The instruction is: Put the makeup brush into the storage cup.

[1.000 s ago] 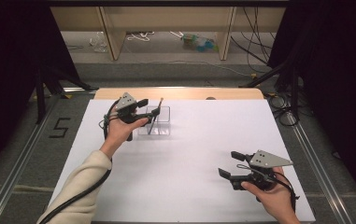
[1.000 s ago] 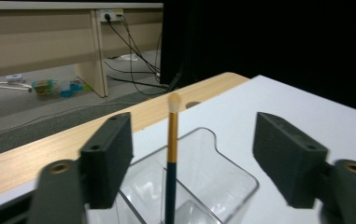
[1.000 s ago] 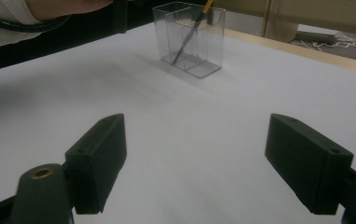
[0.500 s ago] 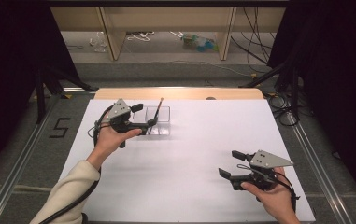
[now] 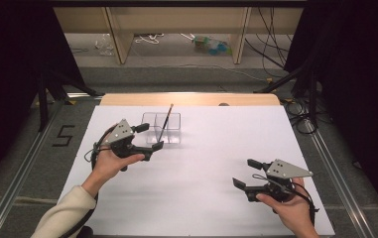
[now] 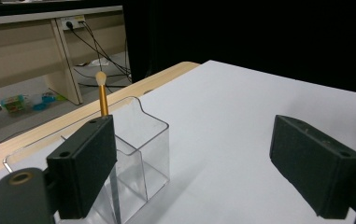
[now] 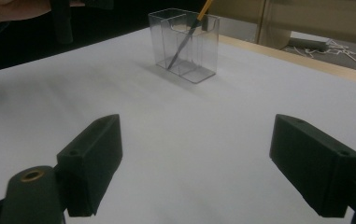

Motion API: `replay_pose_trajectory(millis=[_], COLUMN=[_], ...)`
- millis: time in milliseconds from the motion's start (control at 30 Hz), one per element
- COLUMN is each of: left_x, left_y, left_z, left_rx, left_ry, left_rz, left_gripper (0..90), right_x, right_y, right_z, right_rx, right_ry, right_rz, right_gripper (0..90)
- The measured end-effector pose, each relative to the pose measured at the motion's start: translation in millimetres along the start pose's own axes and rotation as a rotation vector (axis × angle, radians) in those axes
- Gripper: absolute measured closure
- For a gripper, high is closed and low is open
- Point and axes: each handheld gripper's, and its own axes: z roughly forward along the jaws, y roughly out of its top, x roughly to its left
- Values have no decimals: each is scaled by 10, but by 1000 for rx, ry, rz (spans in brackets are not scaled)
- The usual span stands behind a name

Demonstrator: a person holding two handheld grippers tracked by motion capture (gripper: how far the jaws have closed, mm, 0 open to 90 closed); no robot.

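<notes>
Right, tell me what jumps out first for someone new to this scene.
The clear two-compartment holder near the far edge of the white table, with a gold-handled brush leaning in it. The left gripper sits just beside it with its jaws just opened and nothing between them; the right gripper waits open near the front right.

The right tool (image 7: 196,175) hangs low over the white surface (image 7: 175,121), its two black jaws standing wide apart at about seven and four o'clock with nothing between them. Toward twelve o'clock, well apart from the jaws, a clear two-compartment holder (image 7: 185,44) stands upright on the surface, and a thin brush with a gold handle (image 7: 189,30) leans inside it, its tip low at the left and its handle rising past the rim toward one o'clock. A wooden edge (image 7: 306,63) borders the surface at two o'clock.
</notes>
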Motion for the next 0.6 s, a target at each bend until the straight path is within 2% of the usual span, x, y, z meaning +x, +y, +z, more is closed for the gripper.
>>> replay_pose_trajectory(millis=[33,67,133,167,300,367,600], left_x=[-10,-21,-48,-69,-156,-212,-372], left_y=[-5,-11,-27,-40,-80,-97,-173], left_z=[-10,-17,-35,-50,-87,-110,-174], left_rx=[1,2,1,5,14,12,14], left_ry=[-2,-3,-12,-16,-36,-47,-71], left_rz=[1,-1,3,7,14,16,22], left_gripper=[146,146,147,147,147,147,148], right_x=[12,-1,5,-11,-11,-12,-9], right_y=[-1,5,0,6,6,2,8], right_z=[-4,-17,-15,-33,-32,-16,-36], right_rx=[12,20,16,31,32,15,39], right_ry=[11,-3,-6,-15,-15,-5,-9], right_rz=[23,5,18,-2,-4,-4,8], right_gripper=[182,181,182,181,182,182,182])
